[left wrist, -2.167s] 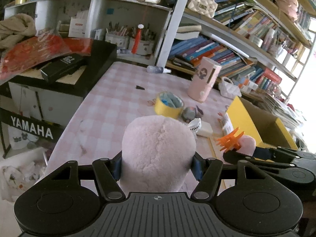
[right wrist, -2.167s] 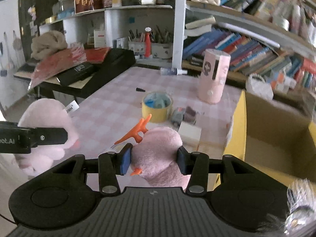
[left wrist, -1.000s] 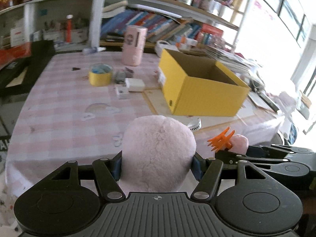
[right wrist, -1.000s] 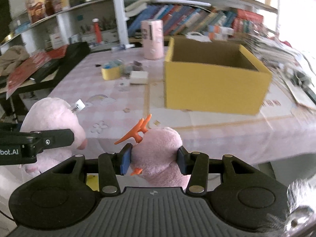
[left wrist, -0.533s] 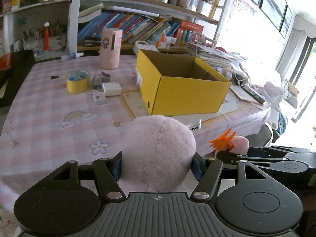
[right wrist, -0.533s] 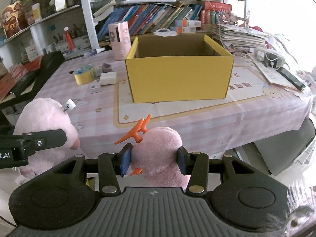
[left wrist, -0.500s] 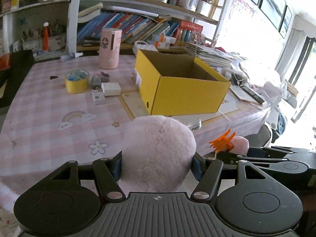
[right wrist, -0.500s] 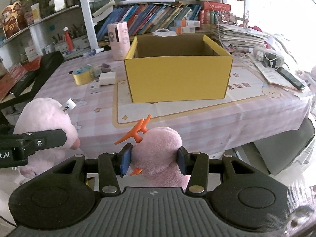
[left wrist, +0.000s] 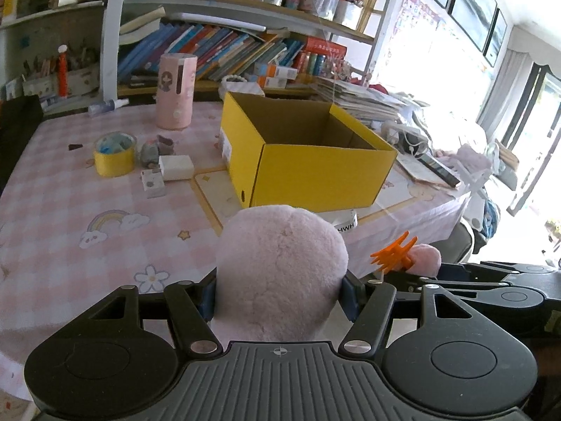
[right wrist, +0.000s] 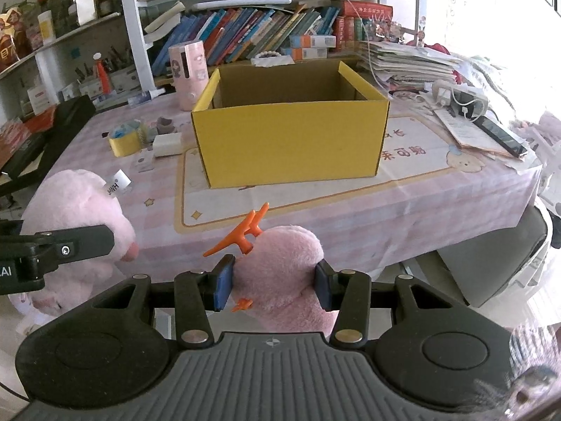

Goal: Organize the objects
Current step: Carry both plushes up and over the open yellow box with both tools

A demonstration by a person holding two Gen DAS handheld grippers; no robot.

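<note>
My left gripper (left wrist: 280, 296) is shut on a pale pink plush toy (left wrist: 280, 266) with a white tag; the toy also shows at the left of the right wrist view (right wrist: 75, 210). My right gripper (right wrist: 273, 282) is shut on a smaller pink plush toy with orange antlers (right wrist: 284, 263), seen at the right of the left wrist view (left wrist: 422, 258). Both are held side by side off the table's front edge. An open, empty yellow cardboard box (right wrist: 291, 133) stands on the pink checked table (left wrist: 87, 210) ahead.
Left of the box lie a yellow tape roll (left wrist: 115, 156), a white block (left wrist: 175, 167), small trinkets and a pink cylinder (left wrist: 175, 91). Papers and a phone (right wrist: 498, 133) lie at the table's right end. Bookshelves (right wrist: 280, 35) stand behind. A grey chair (right wrist: 491, 256) sits at the right.
Both grippers, still shut on their toys, have swung right from the shelf side to face the yellow box, then moved slightly closer to the table's front edge.
</note>
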